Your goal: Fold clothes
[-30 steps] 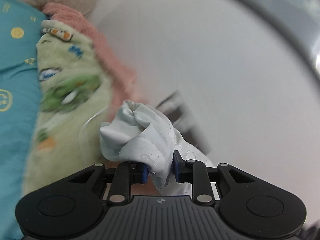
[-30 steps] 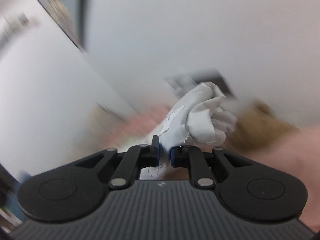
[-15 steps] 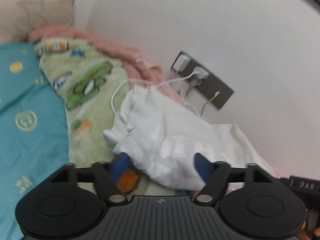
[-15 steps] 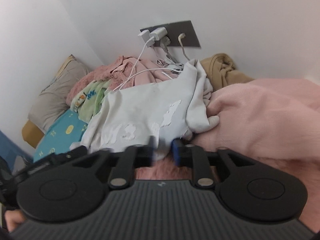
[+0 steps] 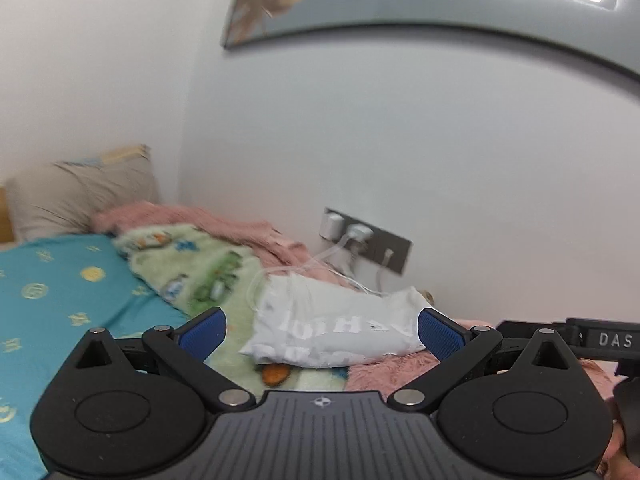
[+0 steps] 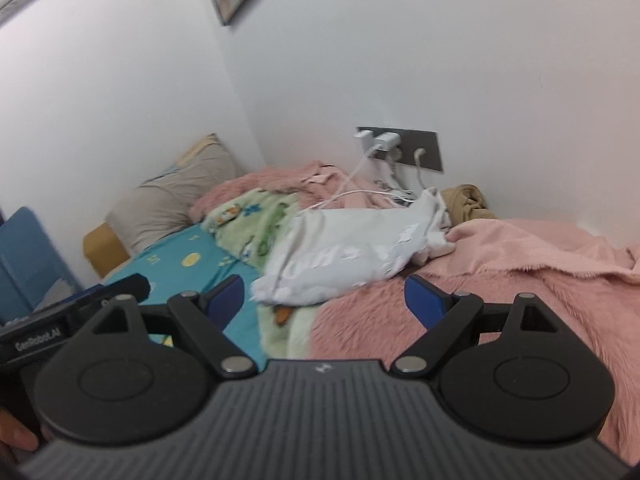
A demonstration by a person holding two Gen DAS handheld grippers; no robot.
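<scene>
Shirt (image 5: 340, 326), white and roughly folded, lies across green blanket (image 5: 200, 276) and pink blanket (image 6: 500, 280), cables (image 6: 352, 188) draped over it; both grippers (image 5: 322, 334) (image 6: 324, 300) gape empty.

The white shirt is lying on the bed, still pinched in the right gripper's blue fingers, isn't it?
Not pinched. The right wrist view shows the right gripper open, its fingers apart and clear of the white shirt, which lies on the bed.

Bright, ceiling glare, fisheye warp, soft blur
</scene>
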